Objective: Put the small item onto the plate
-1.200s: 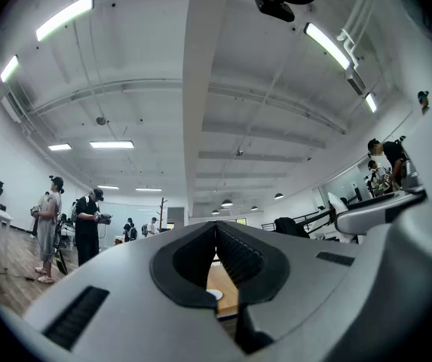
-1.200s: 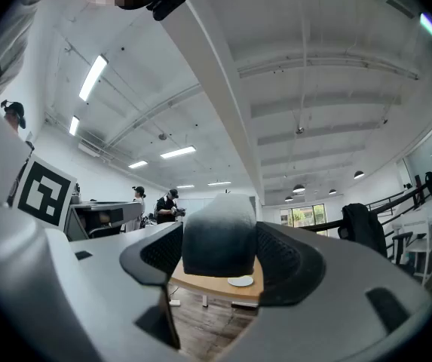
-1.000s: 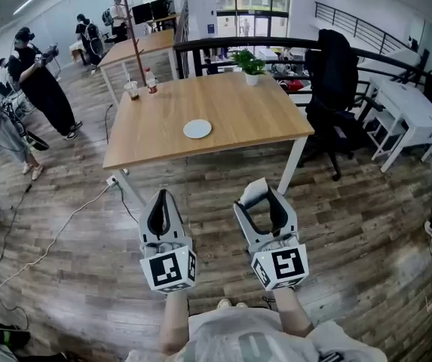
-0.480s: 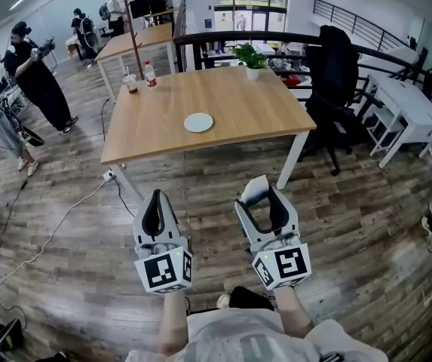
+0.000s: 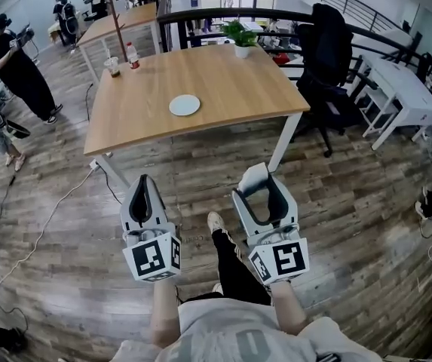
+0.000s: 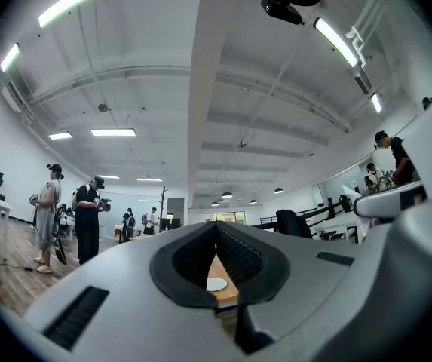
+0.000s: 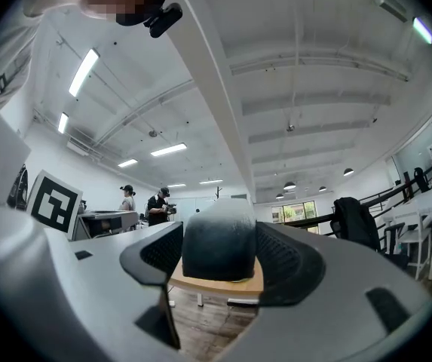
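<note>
A small white plate lies near the middle of a wooden table ahead of me; it also shows as the plate far off between the left jaws. My right gripper is shut on the small item, a rounded white-to-dark-grey piece wedged between the right gripper's pads. My left gripper is shut with nothing in it; in the left gripper view its tips meet. Both grippers hang over the wooden floor, short of the table's near edge.
On the table's far side stand a potted plant, a bottle and a cup. A black office chair stands right of the table, a white desk beyond. People stand at left. My leg and shoe are between the grippers.
I have stepped closer to the table; a leg now shows between the grippers. Both grippers keep their states, and the right one still holds the item.
</note>
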The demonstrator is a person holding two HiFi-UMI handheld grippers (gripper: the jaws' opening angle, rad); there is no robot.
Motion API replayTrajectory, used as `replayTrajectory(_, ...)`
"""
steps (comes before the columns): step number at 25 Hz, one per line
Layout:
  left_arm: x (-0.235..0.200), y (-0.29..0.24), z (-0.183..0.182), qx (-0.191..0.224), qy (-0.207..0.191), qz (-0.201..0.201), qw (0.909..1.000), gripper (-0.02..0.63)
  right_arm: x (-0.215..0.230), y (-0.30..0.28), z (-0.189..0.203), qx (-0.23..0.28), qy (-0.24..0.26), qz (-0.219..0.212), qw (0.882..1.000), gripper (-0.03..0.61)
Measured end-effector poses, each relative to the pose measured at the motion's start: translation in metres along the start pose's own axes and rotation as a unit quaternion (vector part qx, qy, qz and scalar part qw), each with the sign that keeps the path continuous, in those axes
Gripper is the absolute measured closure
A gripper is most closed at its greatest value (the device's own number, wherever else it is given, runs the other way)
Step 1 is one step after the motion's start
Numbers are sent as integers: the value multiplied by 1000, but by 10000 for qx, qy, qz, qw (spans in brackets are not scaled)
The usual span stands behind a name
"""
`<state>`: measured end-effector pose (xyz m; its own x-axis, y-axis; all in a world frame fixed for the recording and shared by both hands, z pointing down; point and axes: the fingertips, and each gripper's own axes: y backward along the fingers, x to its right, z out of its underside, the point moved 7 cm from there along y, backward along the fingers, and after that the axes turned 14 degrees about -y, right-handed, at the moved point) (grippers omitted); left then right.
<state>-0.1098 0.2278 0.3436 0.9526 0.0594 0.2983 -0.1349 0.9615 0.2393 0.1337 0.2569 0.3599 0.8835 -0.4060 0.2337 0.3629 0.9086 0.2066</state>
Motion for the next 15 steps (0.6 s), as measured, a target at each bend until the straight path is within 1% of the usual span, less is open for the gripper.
replayTrajectory(2, -1, -18, 6, -24, -87, 25, 10000, 606, 9, -13, 5, 38, -21, 55, 10000, 272)
replayTrajectory(6, -1, -59, 6, 77, -212, 40, 9997, 606, 29, -47, 11, 71, -131, 111, 9998, 272)
replayTrajectory(10, 9, -98, 9, 196, -306, 189, 9992, 606, 51, -83, 17, 96, -114, -59, 9999, 272)
replayTrajectory(15, 4, -169, 26, 283, -412, 124, 9987, 606, 81, -162, 30, 36, -31, -254, 9997, 272)
